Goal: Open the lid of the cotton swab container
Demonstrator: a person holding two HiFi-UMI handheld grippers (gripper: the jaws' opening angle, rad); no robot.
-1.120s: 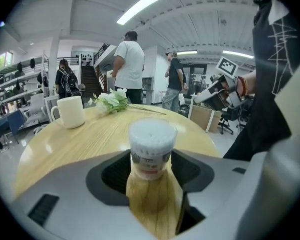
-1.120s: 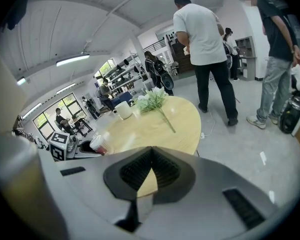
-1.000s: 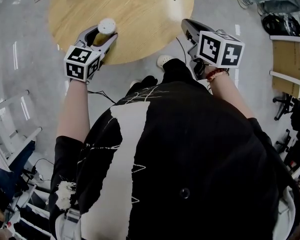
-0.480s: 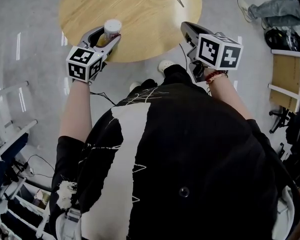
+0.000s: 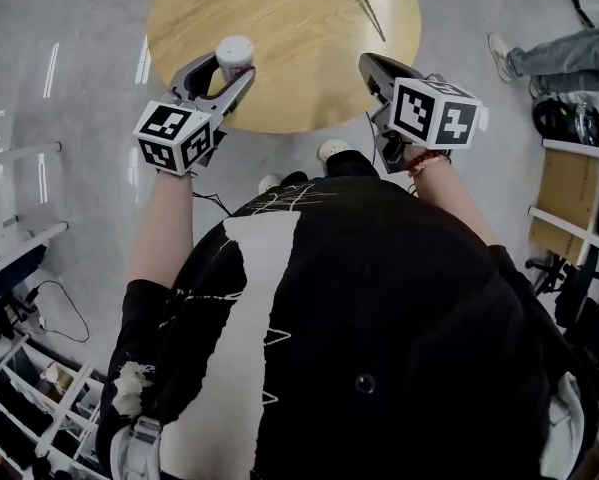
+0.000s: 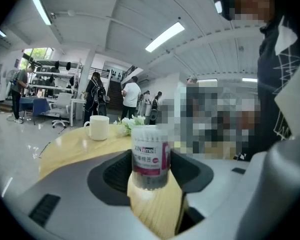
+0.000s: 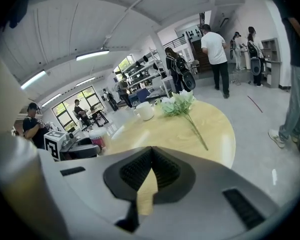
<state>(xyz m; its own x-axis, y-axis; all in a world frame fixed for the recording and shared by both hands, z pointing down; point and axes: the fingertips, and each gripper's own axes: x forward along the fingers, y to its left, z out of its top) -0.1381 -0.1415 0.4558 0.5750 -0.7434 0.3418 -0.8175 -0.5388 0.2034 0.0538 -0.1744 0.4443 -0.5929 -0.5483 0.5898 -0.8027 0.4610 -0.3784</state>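
Glossy grey flooring [image 5: 89, 88] surrounds a round table [image 5: 309, 48] of pale, finely grained wood. Over the table's near-left edge, and apparently lifted clear of its top, a clear plastic cylindrical cotton swab container [image 6: 151, 159] is held upright. Its pink-and-white label is turned toward the left gripper view, and its flat white lid [image 5: 236, 50] is still seated. The container is clamped at mid-body between the ribbed black pads of the left gripper [image 5: 234, 66], whose jaws stand partly apart across its width. The right gripper [image 7: 151, 156] is poised off the table's near-right edge, well apart from the container, with its jaws pressed fully together and nothing between them.

Several failures may be expected. The smooth, thin plastic wall is likely to give under pressure. If it were squeezed harder, the cylinder could be distorted and the lid bound tighter. Too light a clamp could let the container be spun or pulled free when the lid is worked. As the container appears unsupported by the table, a slip would probably send it to the floor, and swabs would be scattered if the lid came off suddenly. Little purchase is offered by the lid's low rim, so closed jaws could be skidded off it.

Further back on the table, a white glazed ceramic mug [image 6: 98, 127] and a sprig of pale flowers on a thin green stem [image 7: 184, 109] are set, well away from the container.
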